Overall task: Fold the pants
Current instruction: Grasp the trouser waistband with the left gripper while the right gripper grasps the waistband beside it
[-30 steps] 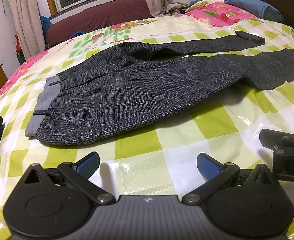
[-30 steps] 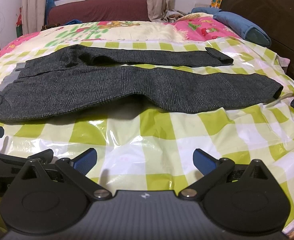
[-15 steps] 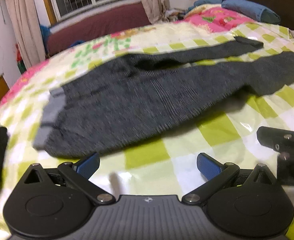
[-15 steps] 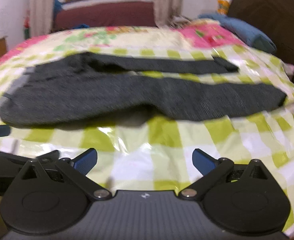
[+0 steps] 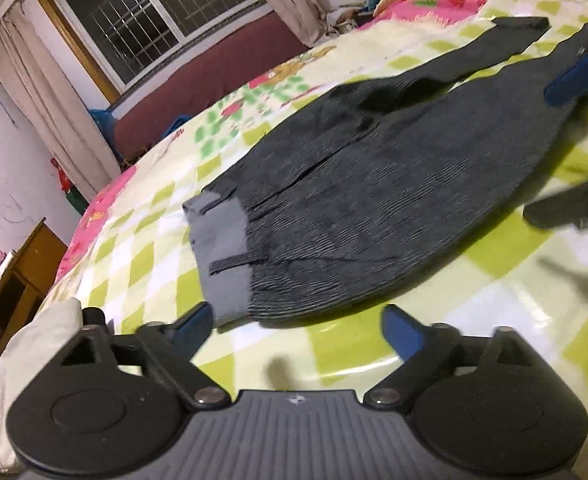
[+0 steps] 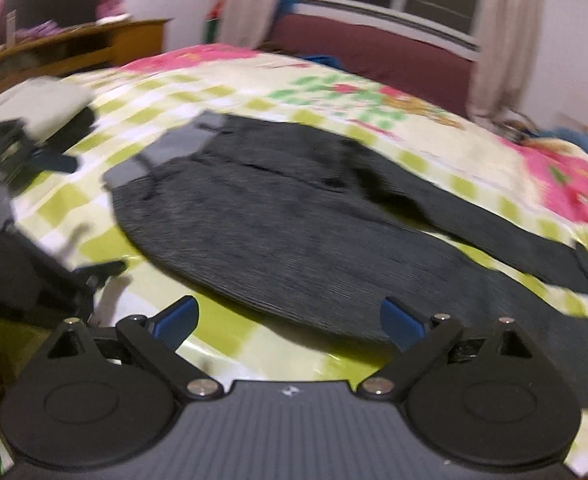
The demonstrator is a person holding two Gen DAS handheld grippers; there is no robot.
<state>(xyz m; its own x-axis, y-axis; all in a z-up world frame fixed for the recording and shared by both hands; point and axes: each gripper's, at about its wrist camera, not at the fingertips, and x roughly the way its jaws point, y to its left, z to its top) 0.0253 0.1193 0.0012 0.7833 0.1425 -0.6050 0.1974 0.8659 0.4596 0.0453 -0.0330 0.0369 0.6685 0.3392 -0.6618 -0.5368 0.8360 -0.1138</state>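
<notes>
The pants (image 5: pixel 394 200) lie unfolded on the bed (image 5: pixel 334 344) — no fold begun. The left claw (image 5: pixel 294 326) and right claw (image 6: pixel 290 316), both wide and just narrowing, hold nothing.

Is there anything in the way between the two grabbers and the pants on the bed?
No, nothing visible. Only bare checked bed cover lies between the open left gripper and the pants. The open right gripper already hovers at their near edge.
</notes>
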